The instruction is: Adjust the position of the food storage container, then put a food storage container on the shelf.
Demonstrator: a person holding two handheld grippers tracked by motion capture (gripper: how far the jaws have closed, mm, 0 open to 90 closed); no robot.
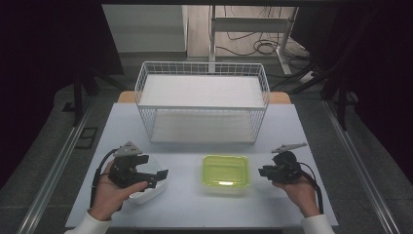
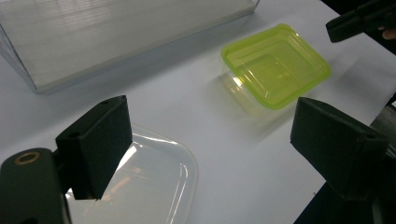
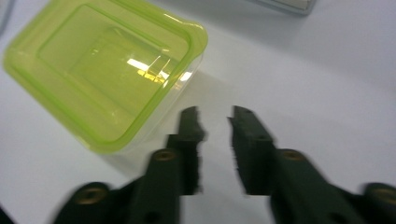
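A clear box with a lime-green lid [image 1: 225, 171] [image 2: 275, 65] [image 3: 102, 70] sits at the table's front centre. A clear lidless container [image 1: 146, 195] [image 2: 154, 182] lies at the front left. My left gripper [image 1: 158, 178] [image 2: 210, 140] hovers over that clear container, jaws spread wide and empty. My right gripper [image 1: 261, 171] [image 3: 215, 121] is just right of the green-lidded box and points at its near corner. Its jaws stand a little apart with only bare table between them. The right gripper's tip [image 2: 359, 21] also shows beyond the green box.
A white wire rack [image 1: 202, 102] [image 2: 116, 32] with two shelves stands at the back of the white table [image 1: 195, 204]. Bare tabletop lies between the rack and the two containers. Dark floor and cables surround the table.
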